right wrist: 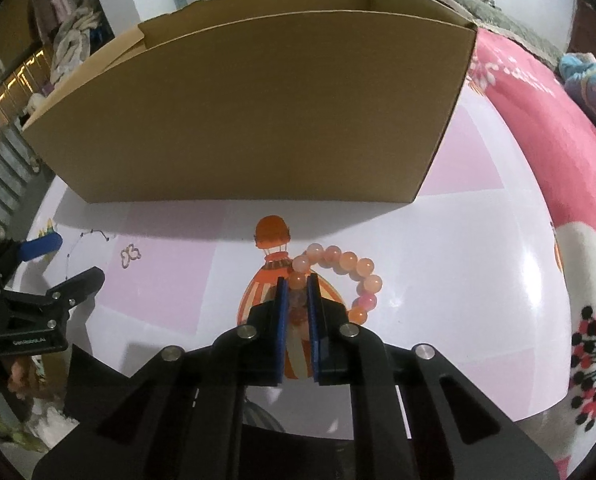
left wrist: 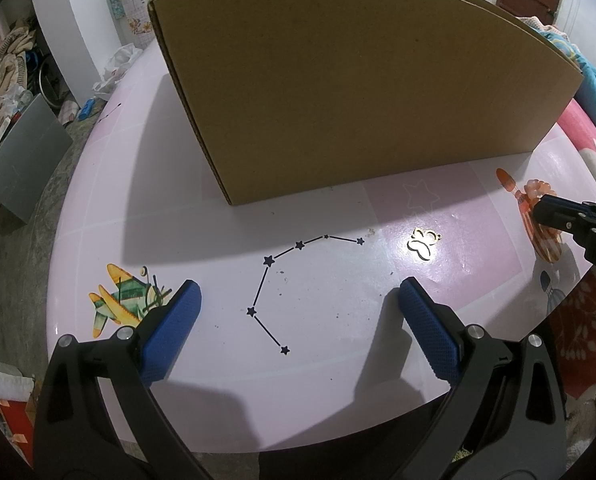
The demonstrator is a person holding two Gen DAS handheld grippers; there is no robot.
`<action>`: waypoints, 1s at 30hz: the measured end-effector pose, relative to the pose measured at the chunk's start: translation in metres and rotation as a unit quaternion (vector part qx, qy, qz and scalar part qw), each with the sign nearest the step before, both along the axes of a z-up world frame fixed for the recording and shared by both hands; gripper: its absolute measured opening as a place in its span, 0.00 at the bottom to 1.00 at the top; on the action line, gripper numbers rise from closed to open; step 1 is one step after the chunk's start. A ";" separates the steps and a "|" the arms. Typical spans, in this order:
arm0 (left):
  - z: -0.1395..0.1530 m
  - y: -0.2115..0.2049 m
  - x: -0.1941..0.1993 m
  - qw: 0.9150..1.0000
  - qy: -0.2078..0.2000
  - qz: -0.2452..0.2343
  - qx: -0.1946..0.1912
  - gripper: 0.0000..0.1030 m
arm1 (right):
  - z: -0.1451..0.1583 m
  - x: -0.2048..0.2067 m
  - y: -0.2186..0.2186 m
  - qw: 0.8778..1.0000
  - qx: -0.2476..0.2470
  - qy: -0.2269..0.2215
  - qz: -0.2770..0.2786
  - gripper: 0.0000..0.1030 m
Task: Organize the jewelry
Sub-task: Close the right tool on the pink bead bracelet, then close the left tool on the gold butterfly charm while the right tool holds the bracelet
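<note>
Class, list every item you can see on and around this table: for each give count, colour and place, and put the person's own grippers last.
cardboard box: one, brown, open top, at the back of the table.
bead bracelet: one, orange-pink beads, lying on the table before the box, one side between the right gripper's fingers.
butterfly charm: one, gold, flat on the table ahead of the left gripper, to its right.
table: one, white and pink, with printed plane, star and balloon pictures.
blanket: one, pink with flowers, right of the table.
left gripper: one, black with blue pads, open above the star print.
right gripper: one, black with blue pads, closed on the bracelet.
</note>
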State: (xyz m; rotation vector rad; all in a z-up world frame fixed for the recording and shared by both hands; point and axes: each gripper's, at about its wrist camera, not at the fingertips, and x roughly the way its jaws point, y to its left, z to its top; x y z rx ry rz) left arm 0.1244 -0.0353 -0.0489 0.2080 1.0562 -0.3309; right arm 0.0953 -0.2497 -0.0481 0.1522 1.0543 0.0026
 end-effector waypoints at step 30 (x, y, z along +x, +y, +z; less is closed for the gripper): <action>0.015 -0.015 -0.028 0.984 -0.059 -0.147 -0.086 0.42 | -0.001 -0.006 -0.027 0.999 0.038 -0.015 -0.012 0.10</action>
